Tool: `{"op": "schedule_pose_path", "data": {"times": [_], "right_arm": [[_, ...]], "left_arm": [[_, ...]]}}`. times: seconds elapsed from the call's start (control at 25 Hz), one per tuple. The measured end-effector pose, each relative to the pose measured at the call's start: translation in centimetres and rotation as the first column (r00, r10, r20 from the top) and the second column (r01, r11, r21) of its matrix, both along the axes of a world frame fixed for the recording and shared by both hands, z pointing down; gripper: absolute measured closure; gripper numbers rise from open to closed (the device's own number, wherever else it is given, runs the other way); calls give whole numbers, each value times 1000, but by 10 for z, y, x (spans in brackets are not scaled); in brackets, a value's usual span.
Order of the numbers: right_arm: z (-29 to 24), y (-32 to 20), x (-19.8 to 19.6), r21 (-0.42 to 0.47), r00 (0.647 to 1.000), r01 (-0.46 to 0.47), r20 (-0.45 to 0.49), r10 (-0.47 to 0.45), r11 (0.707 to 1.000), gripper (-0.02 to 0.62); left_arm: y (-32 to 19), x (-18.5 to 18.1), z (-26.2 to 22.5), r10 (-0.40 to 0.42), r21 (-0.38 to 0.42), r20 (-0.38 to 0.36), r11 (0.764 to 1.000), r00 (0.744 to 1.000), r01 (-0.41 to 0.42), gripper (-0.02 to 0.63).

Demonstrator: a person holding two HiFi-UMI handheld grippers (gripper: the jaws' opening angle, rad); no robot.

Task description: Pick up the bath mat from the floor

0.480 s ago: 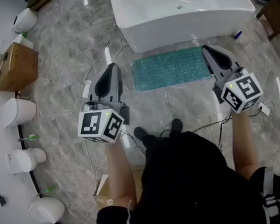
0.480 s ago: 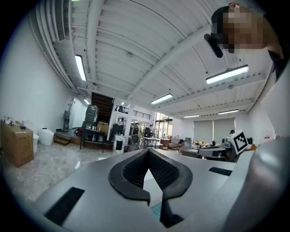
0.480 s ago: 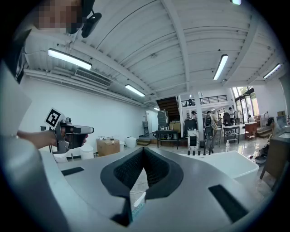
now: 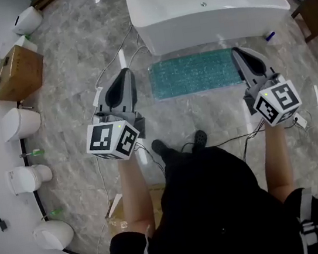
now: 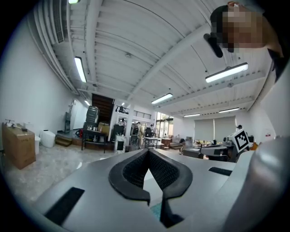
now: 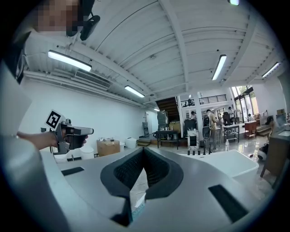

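The teal bath mat (image 4: pixel 195 73) lies flat on the marble floor, just in front of the white bathtub (image 4: pixel 206 4). My left gripper (image 4: pixel 123 75) hovers above the floor off the mat's left end, jaws shut with nothing between them. Over the mat's right end hangs my right gripper (image 4: pixel 238 53), also shut and empty. Both are held level and well above the floor, pointing across the room. In the left gripper view the left gripper (image 5: pixel 147 152) has its pads together. The right gripper (image 6: pixel 143 150) looks the same in its own view.
A cardboard box (image 4: pixel 18 73) and white toilets (image 4: pixel 19 125) line the left wall. Cables (image 4: pixel 116 59) trail over the floor by the tub's left corner. A dark wooden piece of furniture (image 4: pixel 314 14) stands at the right. My feet (image 4: pixel 177 147) are just short of the mat.
Hardly anything: the head view has shifted a little, and both grippers stay shut in nearly the same places above the mat's ends.
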State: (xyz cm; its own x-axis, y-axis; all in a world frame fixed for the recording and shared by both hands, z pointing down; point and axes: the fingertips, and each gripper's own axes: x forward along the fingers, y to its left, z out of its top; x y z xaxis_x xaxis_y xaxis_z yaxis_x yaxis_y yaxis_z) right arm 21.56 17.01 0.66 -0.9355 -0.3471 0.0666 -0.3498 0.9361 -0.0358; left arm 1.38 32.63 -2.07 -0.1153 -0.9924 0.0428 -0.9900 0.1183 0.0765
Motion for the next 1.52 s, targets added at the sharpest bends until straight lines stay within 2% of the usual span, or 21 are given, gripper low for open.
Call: {"op": "schedule_pose_path", "data": {"times": [0.36, 0.72, 1.04, 1.4, 1.52], "right_arm": [[5, -2, 9, -29, 998, -1, 56, 3, 1000, 583], [38, -1, -12, -99, 1000, -8, 2, 8, 995, 581], [62, -31, -73, -134, 999, -4, -33, -1, 991, 581], [80, -90, -181, -182, 998, -8, -60, -3, 983, 581], [94, -102, -211, -213, 998, -8, -57, -4, 977, 581]], "left_arm": [[4, 3, 10, -25, -16, -8, 1000, 1000, 25, 594], [4, -27, 41, -56, -73, -62, 996, 997, 51, 594], [-42, -86, 87, -56, -123, -131, 992, 990, 40, 594], [-114, -178, 139, -32, -146, -214, 989, 976, 0, 594], [-134, -204, 162, -31, -178, -238, 984, 971, -12, 594]]}}
